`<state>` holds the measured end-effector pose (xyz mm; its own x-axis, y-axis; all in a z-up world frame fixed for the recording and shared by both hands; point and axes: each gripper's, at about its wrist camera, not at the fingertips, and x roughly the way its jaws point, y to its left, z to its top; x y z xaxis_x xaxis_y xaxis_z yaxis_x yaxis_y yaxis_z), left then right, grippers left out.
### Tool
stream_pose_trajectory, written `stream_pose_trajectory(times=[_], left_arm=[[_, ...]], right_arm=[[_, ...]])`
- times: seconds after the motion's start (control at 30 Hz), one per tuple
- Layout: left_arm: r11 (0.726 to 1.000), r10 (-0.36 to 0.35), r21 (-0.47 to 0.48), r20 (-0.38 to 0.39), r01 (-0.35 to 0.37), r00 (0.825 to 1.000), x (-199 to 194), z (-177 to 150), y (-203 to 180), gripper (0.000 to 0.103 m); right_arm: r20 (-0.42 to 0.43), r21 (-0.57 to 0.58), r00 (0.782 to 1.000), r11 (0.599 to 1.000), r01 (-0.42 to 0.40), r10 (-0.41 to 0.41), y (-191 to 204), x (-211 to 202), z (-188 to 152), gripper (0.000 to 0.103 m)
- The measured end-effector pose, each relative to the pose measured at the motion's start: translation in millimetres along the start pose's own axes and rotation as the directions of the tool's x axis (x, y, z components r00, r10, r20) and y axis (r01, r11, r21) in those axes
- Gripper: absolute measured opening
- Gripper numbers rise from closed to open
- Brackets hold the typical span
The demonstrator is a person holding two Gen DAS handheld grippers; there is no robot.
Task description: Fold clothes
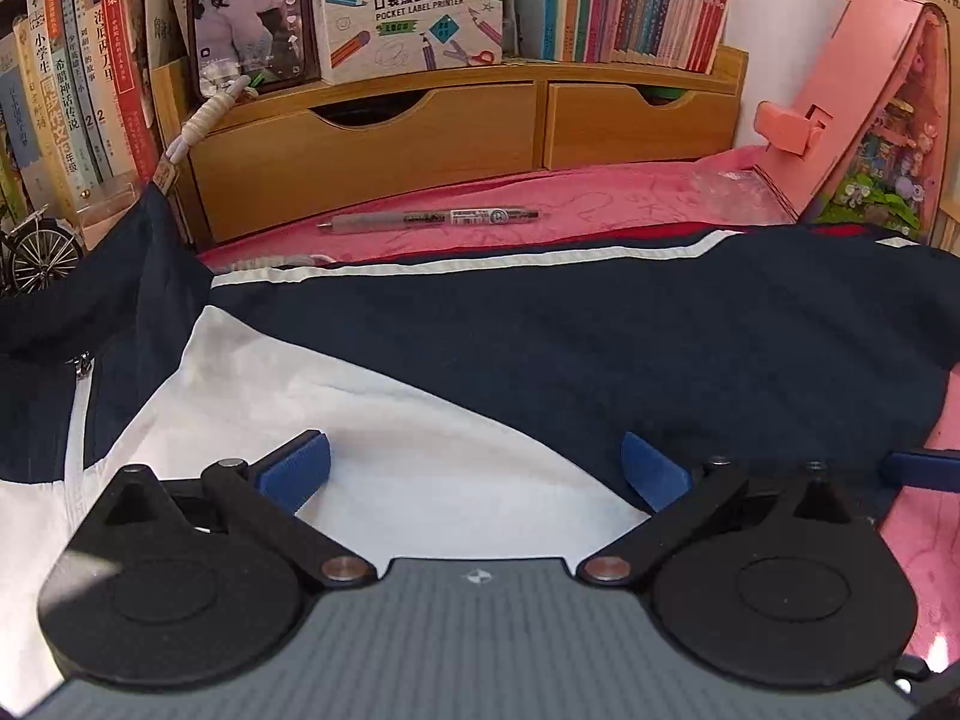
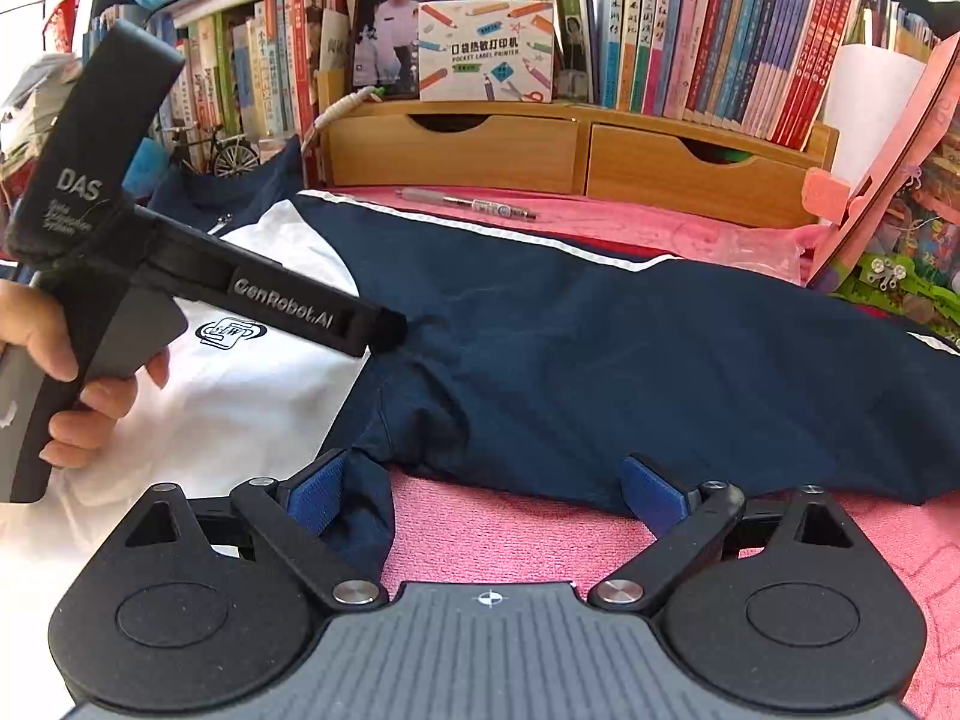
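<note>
One jacket [image 2: 600, 348], one pen [image 1: 432, 219], two wooden drawers [image 1: 372, 138], one phone [image 2: 390, 24], two tongs [image 1: 474, 474].

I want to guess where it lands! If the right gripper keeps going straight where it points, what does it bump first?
Probably the navy sleeve of the jacket on the pink cloth. The right gripper is open and tilts down at it, with nothing in between. Depth is hard to judge.

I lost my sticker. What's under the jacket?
A pink cloth shows around the jacket. Whatever lies beneath the jacket itself is covered, so I can't tell.
</note>
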<state>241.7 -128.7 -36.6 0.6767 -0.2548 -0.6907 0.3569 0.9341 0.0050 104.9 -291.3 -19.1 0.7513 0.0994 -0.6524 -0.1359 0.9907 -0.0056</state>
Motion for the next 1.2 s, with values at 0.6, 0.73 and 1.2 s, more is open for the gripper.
stream_pose_trajectory(times=[0.6, 0.73, 1.2], left_arm=[[0.982, 0.162, -0.108, 0.036, -0.157, 0.986, 62.8, 56.0, 22.5, 0.103], [0.982, 0.179, -0.062, 0.038, -0.176, 0.983, 35.6, 55.3, 16.9, 0.103], [0.998, -0.015, 0.057, 0.052, 0.012, 0.999, -103.7, -57.5, -20.5, 0.103]], right_arm=[[-0.006, 0.03, 1.0, 0.999, 0.01, -0.009, -1.7, 1.1, -0.8, 0.103], [-0.005, 0.034, 1.0, 0.999, 0.009, -0.009, -2.7, 1.1, -0.9, 0.103], [0.367, 0.653, 0.925, 0.736, -0.179, -0.1, -157.9, -77.8, -46.4, 0.099]])
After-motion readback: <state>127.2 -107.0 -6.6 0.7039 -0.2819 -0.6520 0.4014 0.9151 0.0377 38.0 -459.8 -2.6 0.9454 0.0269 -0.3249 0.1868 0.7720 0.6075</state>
